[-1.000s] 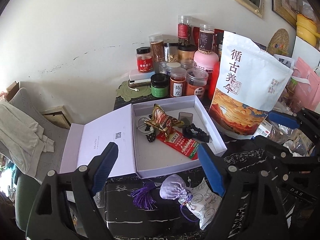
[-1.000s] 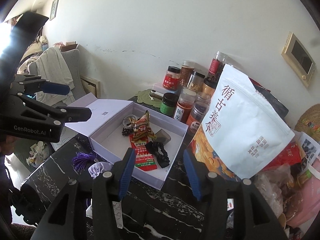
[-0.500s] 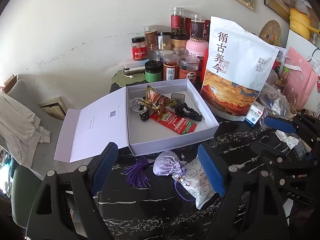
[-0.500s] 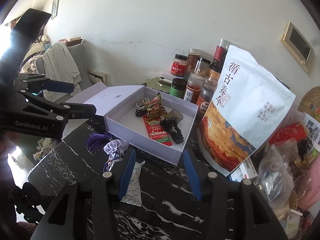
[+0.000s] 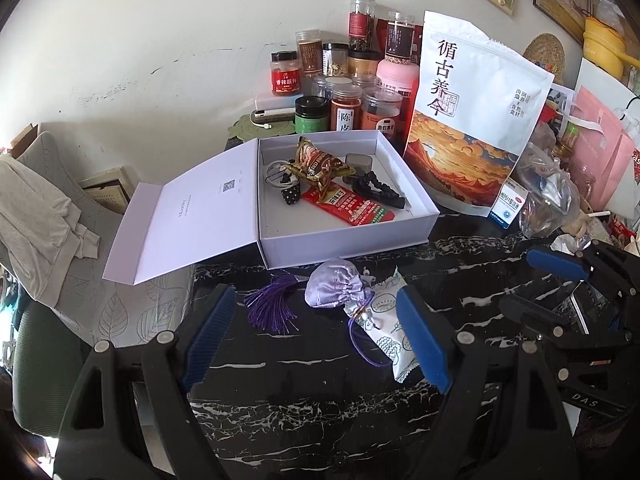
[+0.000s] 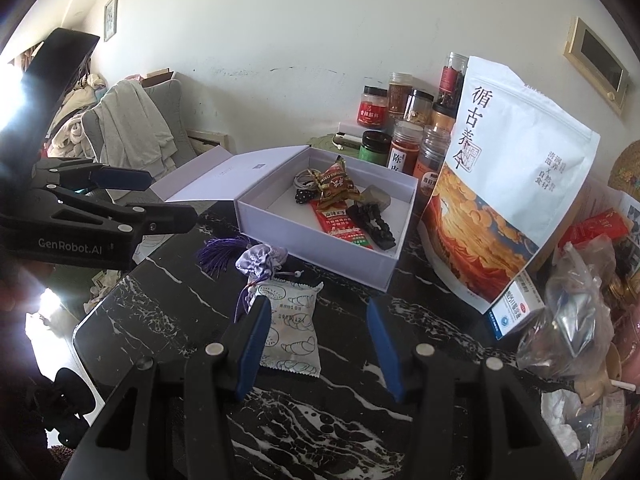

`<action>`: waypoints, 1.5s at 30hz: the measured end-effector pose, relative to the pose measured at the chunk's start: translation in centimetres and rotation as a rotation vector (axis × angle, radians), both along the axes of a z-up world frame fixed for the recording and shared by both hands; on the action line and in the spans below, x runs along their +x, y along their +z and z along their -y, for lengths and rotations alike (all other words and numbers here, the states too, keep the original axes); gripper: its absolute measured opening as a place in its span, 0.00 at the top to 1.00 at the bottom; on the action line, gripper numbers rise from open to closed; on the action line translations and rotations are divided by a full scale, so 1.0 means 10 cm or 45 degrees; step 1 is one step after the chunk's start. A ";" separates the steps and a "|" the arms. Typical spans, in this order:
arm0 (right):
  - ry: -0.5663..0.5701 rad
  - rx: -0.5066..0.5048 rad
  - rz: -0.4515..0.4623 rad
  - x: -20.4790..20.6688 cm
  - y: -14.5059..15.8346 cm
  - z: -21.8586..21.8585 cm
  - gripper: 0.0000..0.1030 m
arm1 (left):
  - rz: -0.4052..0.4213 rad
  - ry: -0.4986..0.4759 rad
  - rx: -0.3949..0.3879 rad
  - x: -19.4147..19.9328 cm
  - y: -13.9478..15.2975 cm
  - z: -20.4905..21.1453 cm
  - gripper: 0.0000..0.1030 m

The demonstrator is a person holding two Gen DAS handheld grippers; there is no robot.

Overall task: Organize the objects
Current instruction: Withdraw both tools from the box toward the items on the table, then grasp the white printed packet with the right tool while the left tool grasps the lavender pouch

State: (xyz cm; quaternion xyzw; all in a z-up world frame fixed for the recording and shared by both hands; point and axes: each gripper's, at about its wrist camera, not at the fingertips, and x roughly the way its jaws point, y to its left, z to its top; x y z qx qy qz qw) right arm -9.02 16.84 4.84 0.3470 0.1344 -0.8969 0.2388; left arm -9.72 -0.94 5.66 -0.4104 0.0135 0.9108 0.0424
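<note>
At centre frame on the black marble table (image 5: 320, 408), a lilac drawstring pouch (image 5: 334, 287) overlaps a white snack packet (image 6: 291, 334) before the open white box (image 5: 344, 236). Left gripper (image 5: 316, 336) and right gripper (image 6: 318, 346) hover apart, empty.

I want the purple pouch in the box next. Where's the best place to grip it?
Probably the purple pouch's round body, from above, jaws closing across its sides: it lies plump on the table, while its cord trails over the white packet.

Both tongs tilt downward, left tongs (image 5: 316, 338) spread wide, right tongs (image 6: 318, 348) narrower, neither holding anything.
</note>
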 end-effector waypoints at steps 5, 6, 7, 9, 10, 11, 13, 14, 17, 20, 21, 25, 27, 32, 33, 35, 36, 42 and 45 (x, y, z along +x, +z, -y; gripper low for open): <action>0.002 -0.032 0.040 0.01 -0.12 -0.01 0.51 | 0.003 0.040 0.011 0.05 -0.11 0.05 0.21; 0.006 -0.033 0.049 0.01 -0.15 0.00 0.51 | 0.009 0.043 0.012 0.05 -0.13 0.06 0.21; 0.007 -0.034 0.059 0.00 -0.18 0.00 0.51 | 0.018 0.045 0.010 0.05 -0.16 0.07 0.21; 0.011 -0.038 0.077 -0.02 -0.23 0.01 0.51 | 0.031 0.053 0.002 0.05 -0.21 0.07 0.21; 0.011 -0.041 0.087 -0.03 -0.26 0.01 0.51 | 0.035 0.054 0.004 0.04 -0.24 0.08 0.21; 0.012 -0.043 0.098 -0.04 -0.28 0.01 0.51 | 0.042 0.052 0.009 0.04 -0.26 0.09 0.21; 0.013 -0.043 0.114 -0.07 -0.33 0.01 0.51 | 0.053 0.049 0.011 0.02 -0.31 0.09 0.21; 0.017 -0.044 0.121 -0.08 -0.35 0.02 0.51 | 0.059 0.046 0.011 0.01 -0.34 0.08 0.21; 0.028 -0.051 0.142 -0.12 -0.41 0.04 0.51 | 0.080 0.033 0.019 -0.03 -0.42 0.08 0.21; 0.031 -0.047 0.170 -0.16 -0.48 0.08 0.51 | 0.100 0.021 0.016 -0.08 -0.51 0.07 0.21; 0.035 -0.048 0.180 -0.18 -0.50 0.09 0.51 | 0.105 0.019 0.014 -0.09 -0.53 0.07 0.21; 0.062 -0.054 0.213 -0.23 -0.58 0.15 0.51 | 0.123 0.019 0.006 -0.15 -0.61 0.10 0.21; 0.070 -0.048 0.228 -0.27 -0.62 0.19 0.51 | 0.132 0.021 0.007 -0.18 -0.65 0.13 0.21; 0.075 -0.035 0.278 -0.38 -0.73 0.27 0.47 | 0.169 0.038 0.013 -0.28 -0.79 0.21 0.21; 0.076 -0.030 0.285 -0.40 -0.75 0.29 0.47 | 0.175 0.041 0.015 -0.29 -0.82 0.22 0.21; 0.081 -0.022 0.299 -0.45 -0.79 0.32 0.46 | 0.185 0.046 0.018 -0.33 -0.86 0.25 0.21; 0.083 -0.017 0.307 -0.47 -0.81 0.34 0.44 | 0.189 0.047 0.017 -0.34 -0.88 0.27 0.21; 0.102 -0.007 0.358 -0.63 -0.93 0.45 0.37 | 0.203 0.058 0.009 -0.47 -0.94 0.33 0.21; 0.113 -0.023 0.399 -0.70 -1.01 0.47 0.36 | 0.206 0.053 0.015 -0.53 -0.96 0.34 0.21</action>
